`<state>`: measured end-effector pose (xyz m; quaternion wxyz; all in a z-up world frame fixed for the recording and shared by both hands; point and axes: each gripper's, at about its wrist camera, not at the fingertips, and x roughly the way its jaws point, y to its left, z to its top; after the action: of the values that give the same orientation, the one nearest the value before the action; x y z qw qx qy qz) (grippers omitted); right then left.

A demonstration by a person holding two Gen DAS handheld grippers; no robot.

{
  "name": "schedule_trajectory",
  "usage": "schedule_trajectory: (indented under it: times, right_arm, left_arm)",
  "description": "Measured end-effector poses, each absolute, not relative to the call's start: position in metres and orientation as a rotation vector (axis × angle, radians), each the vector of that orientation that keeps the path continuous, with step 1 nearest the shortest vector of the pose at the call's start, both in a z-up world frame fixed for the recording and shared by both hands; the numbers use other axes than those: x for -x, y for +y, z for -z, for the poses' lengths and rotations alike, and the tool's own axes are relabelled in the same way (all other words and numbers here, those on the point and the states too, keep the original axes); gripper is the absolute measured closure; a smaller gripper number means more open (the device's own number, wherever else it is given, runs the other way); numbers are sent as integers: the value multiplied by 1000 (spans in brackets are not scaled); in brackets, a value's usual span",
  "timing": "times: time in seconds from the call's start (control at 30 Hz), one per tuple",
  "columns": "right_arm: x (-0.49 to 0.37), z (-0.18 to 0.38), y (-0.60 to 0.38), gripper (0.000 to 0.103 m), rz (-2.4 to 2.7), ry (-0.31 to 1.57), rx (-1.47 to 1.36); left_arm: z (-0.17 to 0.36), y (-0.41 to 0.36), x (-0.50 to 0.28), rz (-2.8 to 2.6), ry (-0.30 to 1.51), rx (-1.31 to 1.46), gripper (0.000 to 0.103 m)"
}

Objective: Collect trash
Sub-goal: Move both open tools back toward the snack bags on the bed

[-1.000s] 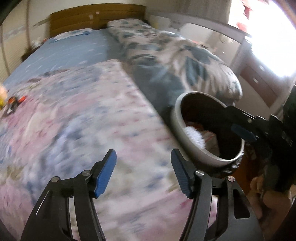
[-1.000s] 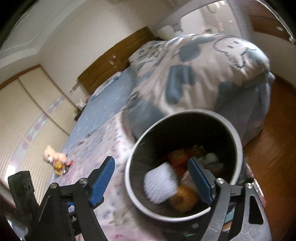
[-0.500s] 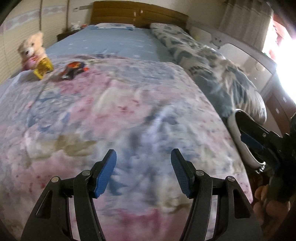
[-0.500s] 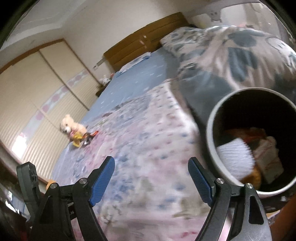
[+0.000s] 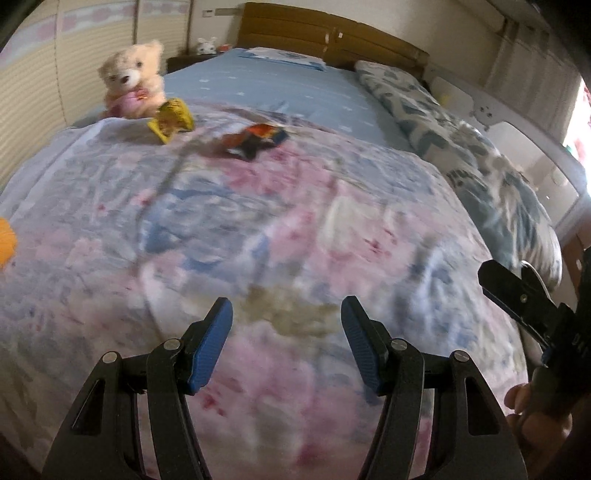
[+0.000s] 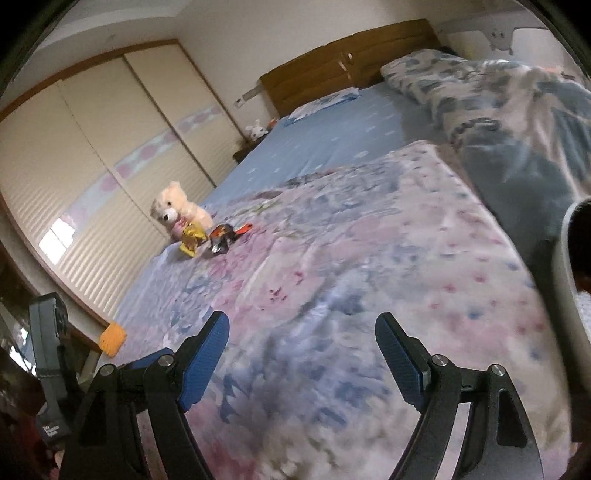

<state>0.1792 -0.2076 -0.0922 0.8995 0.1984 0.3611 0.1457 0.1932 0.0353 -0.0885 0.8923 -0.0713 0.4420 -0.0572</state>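
Observation:
A yellow snack wrapper (image 5: 171,120) and a dark red-and-orange wrapper (image 5: 255,138) lie on the floral blanket (image 5: 295,229) at its far edge; both show in the right wrist view, yellow wrapper (image 6: 191,238) and dark wrapper (image 6: 221,238). My left gripper (image 5: 286,339) is open and empty over the near blanket. My right gripper (image 6: 301,356) is open and empty; part of it shows at the right of the left wrist view (image 5: 517,299). The grey trash bin (image 6: 567,280) is at the right edge, beside the bed.
A cream teddy bear (image 5: 131,83) sits by the yellow wrapper. A blue-patterned duvet (image 5: 480,166) lies along the bed's right side. An orange object (image 6: 112,338) sits at the bed's left edge. A wooden headboard (image 5: 325,33) and wardrobe doors (image 6: 92,166) bound the bed.
Both grippers have swung left, away from the bin, toward the bed's far side. The bear and wrappers are now nearer and more central; the bin has slid to the right edge.

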Motion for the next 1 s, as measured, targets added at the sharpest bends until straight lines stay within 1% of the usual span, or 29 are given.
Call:
schedule_trajectory:
  times: [0.53,1.0]
  right_arm:
    - [-247,103,-141,20,-386,811,-375]
    - [-313,112,-94,20,-438,834,-373]
  left_arm:
    - [96,98,-245,9,925,155,41]
    - [108,146,-318,-59,950,144,40]
